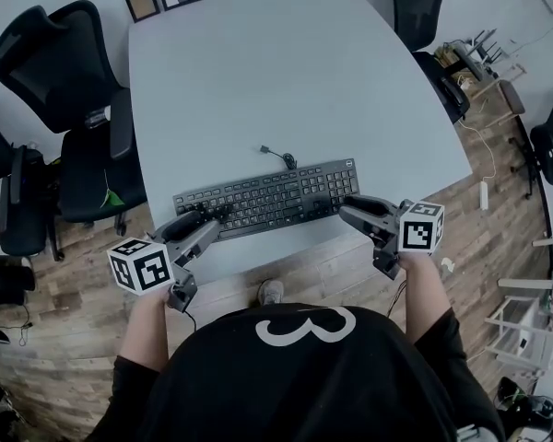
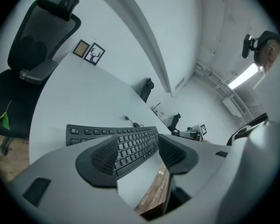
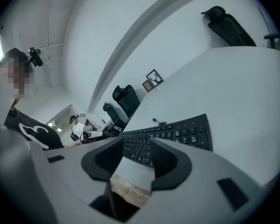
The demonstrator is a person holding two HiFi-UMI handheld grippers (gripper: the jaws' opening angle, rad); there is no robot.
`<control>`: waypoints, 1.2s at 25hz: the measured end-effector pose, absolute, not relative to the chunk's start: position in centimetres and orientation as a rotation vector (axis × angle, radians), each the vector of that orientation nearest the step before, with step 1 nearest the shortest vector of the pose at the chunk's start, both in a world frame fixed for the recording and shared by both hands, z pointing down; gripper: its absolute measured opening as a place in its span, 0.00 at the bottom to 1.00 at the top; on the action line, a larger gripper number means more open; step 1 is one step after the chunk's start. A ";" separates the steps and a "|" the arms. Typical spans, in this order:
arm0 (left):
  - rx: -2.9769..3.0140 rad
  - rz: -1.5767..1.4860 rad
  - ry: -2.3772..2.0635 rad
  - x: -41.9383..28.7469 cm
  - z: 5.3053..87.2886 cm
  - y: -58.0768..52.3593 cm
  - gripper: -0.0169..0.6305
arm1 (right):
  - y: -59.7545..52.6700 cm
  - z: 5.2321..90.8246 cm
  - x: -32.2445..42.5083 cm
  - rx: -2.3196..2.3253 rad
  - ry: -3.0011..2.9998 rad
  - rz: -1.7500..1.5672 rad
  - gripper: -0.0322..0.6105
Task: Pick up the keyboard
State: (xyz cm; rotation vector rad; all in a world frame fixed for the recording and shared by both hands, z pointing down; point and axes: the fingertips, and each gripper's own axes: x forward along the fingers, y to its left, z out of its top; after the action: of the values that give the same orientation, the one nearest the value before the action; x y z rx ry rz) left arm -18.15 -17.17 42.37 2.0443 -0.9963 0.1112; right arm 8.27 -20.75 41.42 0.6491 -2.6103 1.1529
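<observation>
Both jaw pairs stand spread and empty: slide left gripper (image 1: 205,221) and right gripper (image 1: 352,211) evenly over the keyboard (image 1: 269,197) ends, then close.

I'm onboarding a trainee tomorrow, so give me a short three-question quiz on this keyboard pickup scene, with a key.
1. True or false: the keyboard is already lifted off the table.
2. Where does the keyboard's cable leave it? A: the near edge; B: the far edge; C: the right end.
3. Fill in: the jaws of the left gripper and the right gripper both stand ____.

Key: 1. False, it lies flat on the table. 2. B. 3. Apart, with neither gripper pressing on the keyboard.
</observation>
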 end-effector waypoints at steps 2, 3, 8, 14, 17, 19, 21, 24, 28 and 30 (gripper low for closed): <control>2.010 0.124 -1.036 -19.4 43.6 -17.6 0.46 | -21.6 42.6 9.3 0.705 -2.575 1.161 0.33; 1.991 0.121 -1.055 -20.0 44.1 -17.7 0.47 | -22.1 43.1 9.9 0.732 -2.556 1.162 0.34; 1.912 0.094 -1.144 -22.8 45.8 -18.1 0.50 | -25.2 44.6 12.4 0.867 -2.484 1.154 0.42; 1.831 0.131 -1.198 -25.0 48.3 -17.4 0.50 | -26.5 48.1 13.9 0.847 -2.339 1.068 0.48; 1.801 0.140 -1.192 -25.1 49.2 -17.3 0.49 | -27.4 49.4 14.4 0.841 -2.294 1.072 0.48; 1.792 0.155 -1.183 -24.8 49.6 -17.5 0.49 | -27.6 49.8 14.2 0.822 -2.292 1.100 0.48; 1.791 0.170 -1.176 -24.5 49.8 -17.8 0.49 | -27.8 50.0 13.8 0.798 -2.295 1.116 0.48; 1.781 0.181 -1.177 -24.2 50.1 -18.2 0.49 | -28.1 50.4 13.4 0.778 -2.286 1.115 0.48; 1.750 0.178 -1.168 -24.1 50.8 -18.5 0.49 | -27.8 50.9 13.0 0.750 -2.271 1.124 0.48; 1.735 0.172 -1.154 -23.9 51.1 -18.6 0.49 | -27.6 51.2 12.7 0.735 -2.264 1.130 0.48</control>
State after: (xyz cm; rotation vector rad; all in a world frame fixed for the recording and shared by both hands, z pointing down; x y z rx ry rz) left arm -23.93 -18.62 51.15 1.7350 -1.1535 0.1720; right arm 12.69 -27.62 51.18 0.7349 -2.2637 1.1301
